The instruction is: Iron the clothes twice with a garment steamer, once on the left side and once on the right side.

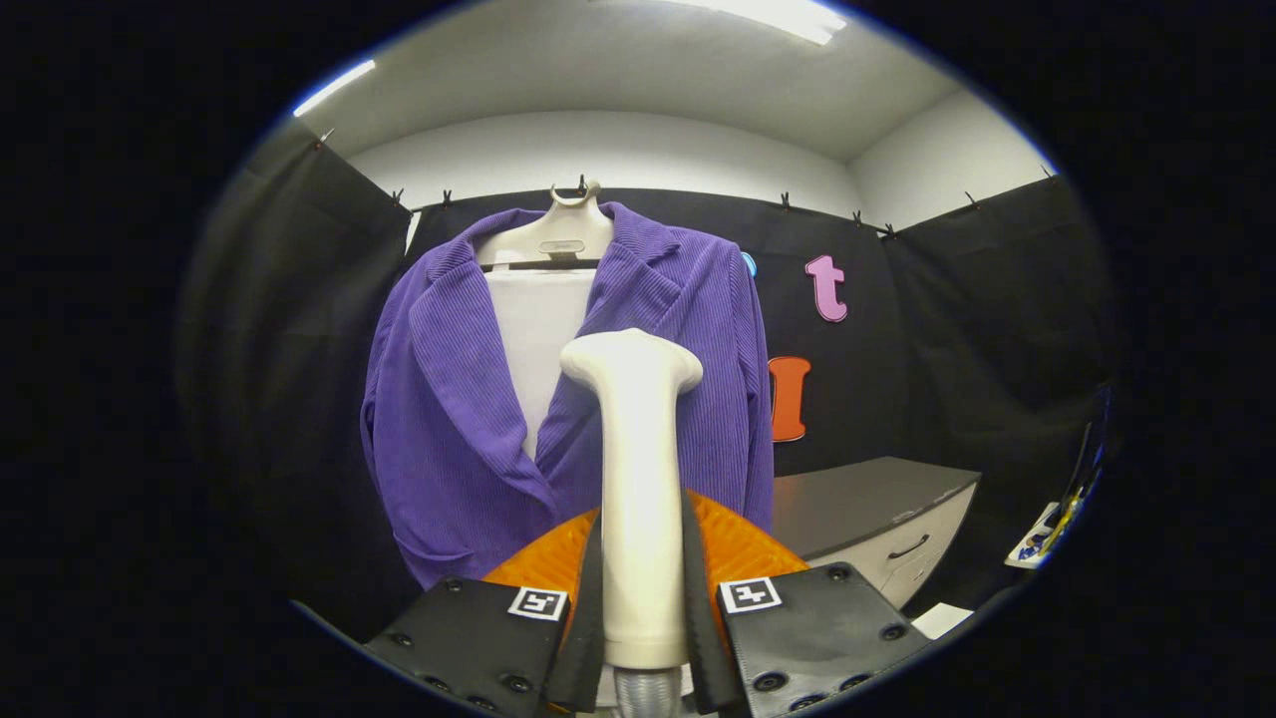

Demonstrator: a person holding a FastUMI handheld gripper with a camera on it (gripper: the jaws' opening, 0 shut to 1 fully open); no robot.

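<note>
**Steamer clamped, jacket hanging just beyond**

The gripper [643, 598] is closed on the handle of the garment steamer [638, 479], both fingers [588, 608] pressing its sides so no gap shows between finger and handle. The steamer stands upright between them, its flared head at the top and a grey hose fitting at its base, where the view cuts it off (the hose itself cannot be followed).

Beyond the head hangs the purple corduroy jacket [449, 399], open at the front over a white panel [536, 339] and carried on a pale hanger [558, 239] hooked at the top of the booth wall. How near the head is to the cloth cannot be told; the steamer covers the jacket's middle and part of its right front. The jacket's hem is hidden behind the fingers.

Left of the jacket is only dark wall cloth, open room. On the other side, near the jacket's sleeve edge, stands a grey-topped cabinet [877, 509] with a drawer handle, its corner pointing toward the gripper. Further out some small coloured items [1047, 529] are too blurred to name.
</note>
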